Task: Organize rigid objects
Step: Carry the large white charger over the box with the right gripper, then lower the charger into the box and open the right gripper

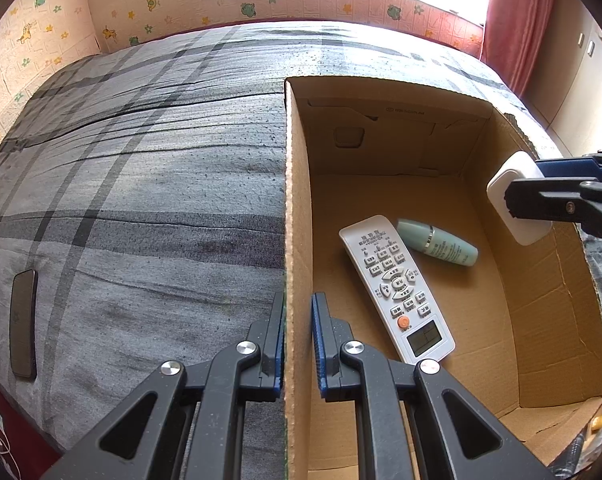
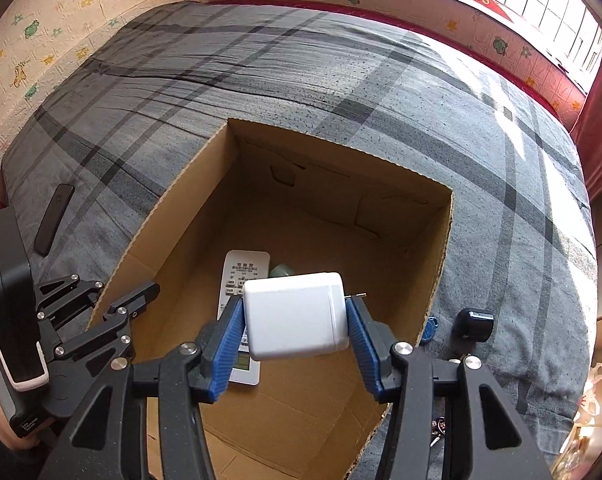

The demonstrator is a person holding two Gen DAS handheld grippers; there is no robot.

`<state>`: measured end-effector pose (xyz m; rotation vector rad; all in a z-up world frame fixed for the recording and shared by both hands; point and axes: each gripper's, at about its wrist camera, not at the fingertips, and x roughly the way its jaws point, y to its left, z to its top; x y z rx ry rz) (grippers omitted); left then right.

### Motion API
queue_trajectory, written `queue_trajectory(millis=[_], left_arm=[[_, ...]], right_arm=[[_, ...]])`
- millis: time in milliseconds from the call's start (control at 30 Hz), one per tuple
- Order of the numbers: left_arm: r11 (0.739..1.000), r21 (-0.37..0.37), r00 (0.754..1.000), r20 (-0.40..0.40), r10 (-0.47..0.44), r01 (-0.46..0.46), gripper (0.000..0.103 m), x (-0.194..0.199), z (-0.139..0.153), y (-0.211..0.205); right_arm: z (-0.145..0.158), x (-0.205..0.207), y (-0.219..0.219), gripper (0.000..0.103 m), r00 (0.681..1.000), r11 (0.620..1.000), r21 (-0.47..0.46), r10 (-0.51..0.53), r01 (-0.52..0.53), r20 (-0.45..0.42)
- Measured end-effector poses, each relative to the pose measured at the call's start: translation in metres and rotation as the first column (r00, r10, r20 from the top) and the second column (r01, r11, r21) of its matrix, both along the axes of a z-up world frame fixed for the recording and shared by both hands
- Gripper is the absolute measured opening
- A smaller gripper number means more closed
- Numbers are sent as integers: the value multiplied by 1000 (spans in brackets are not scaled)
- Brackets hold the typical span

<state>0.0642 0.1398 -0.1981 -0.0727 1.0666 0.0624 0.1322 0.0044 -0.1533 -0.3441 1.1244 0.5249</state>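
Note:
An open cardboard box (image 1: 297, 200) stands on the bed. My left gripper (image 1: 299, 304) is shut on its left wall, one pad on each side; the right wrist view shows this gripper (image 2: 125, 294) at the box's near left corner. A white remote (image 1: 397, 288) and a pale green bottle (image 1: 437, 242) lie side by side on the box floor. My right gripper (image 2: 294, 302) is shut on a white charger block (image 2: 295, 316) and holds it over the box opening, above the remote (image 2: 245, 268). In the left wrist view the charger block (image 1: 501, 188) hangs at the box's right wall.
The bed has a grey plaid cover (image 1: 141, 160). A flat black phone-like object (image 1: 23, 324) lies near its left edge. Right of the box (image 2: 441, 240) sit a small black cap-like object (image 2: 477, 322), a blue item (image 2: 431, 326) and keys (image 2: 437, 428). Walls bound the bed's far sides.

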Motion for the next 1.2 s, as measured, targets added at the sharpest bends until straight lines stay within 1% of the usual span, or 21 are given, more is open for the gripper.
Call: queue_trajectory(millis=[400,767,867,1000,1100,1167,1200], left_arm=[[1000,-1,1000,0,-1,1,13,0,1,1],[1000,-2,1000,0,0,0,13,0,1,1],[1000,2,1000,0,-2,2,13,0,1,1],[1000,2,1000,-1,-2,2,13,1,1,2],[1000,6,1000,-1,-3,3,13,1,1,2],[1000,4,1000,-2,0,0,13,1,1,2],[1000,5,1000,-1,-2,2,13,1,1,2]], right_arm=[[-45,16,29,55,998,995,-100,15,-20,-57],[-77,26,32,55,996,986,-167,-21,6,-86],[-77,28,33,55,997,986,-164,-26,13,-77],[-76,27,31,56,996,989,-150,-30,17,-85],[-71,27,30,61,997,991,-131,-30,20,-74],[-66,27,30,62,997,993,-116,-31,23,-69],[-64,27,30,65,997,994,-110,-31,24,-65]])
